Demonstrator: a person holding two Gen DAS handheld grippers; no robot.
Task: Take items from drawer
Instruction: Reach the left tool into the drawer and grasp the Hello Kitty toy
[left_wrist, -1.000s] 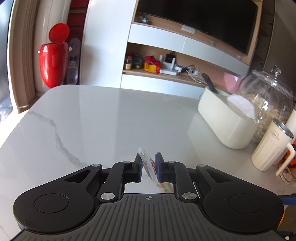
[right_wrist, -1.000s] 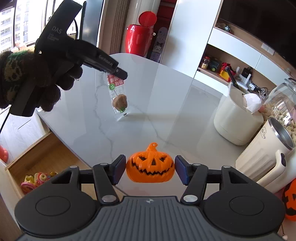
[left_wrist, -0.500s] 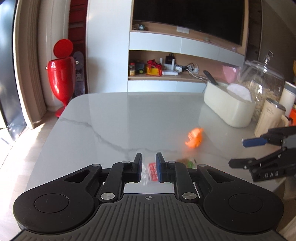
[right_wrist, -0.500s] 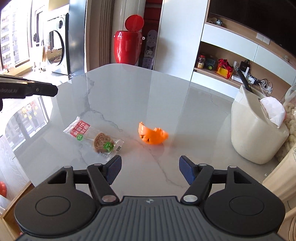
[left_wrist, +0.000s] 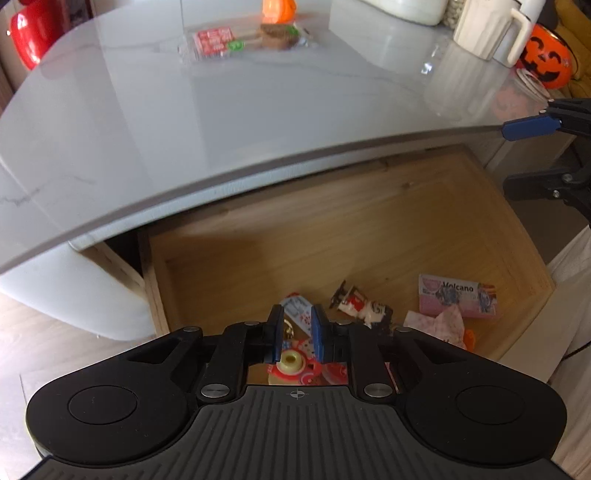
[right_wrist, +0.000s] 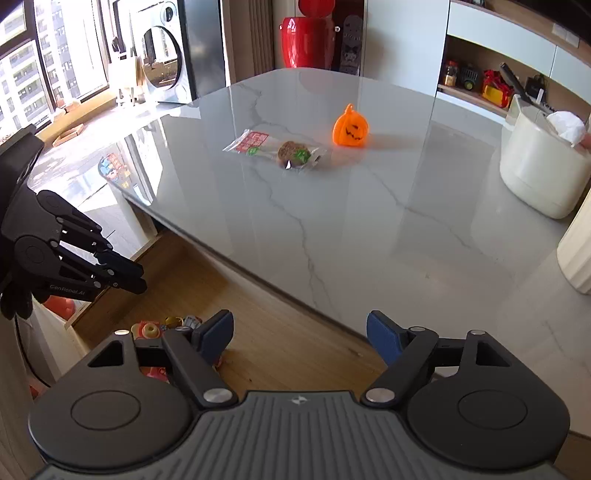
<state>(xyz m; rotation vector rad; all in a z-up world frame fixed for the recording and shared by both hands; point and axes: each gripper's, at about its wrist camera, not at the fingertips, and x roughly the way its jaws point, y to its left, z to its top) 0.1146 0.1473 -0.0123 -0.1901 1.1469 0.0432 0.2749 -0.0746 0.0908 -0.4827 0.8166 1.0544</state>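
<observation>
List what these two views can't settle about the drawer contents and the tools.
- Left wrist view: the left tool body covers the near pile of toys; count unreadable.
- Same view: the drawer back runs under the tabletop, so anything there is hidden.
- Right wrist view: the right tool blocks most of the drawer.
- Right wrist view: left tool's fingertips overlap; gap unreadable.

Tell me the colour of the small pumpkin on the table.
Orange, with a black face; small pumpkin shows best in right wrist view.

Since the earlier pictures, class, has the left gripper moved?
Yes. The left gripper has swung down from over the table to the open drawer.
</observation>
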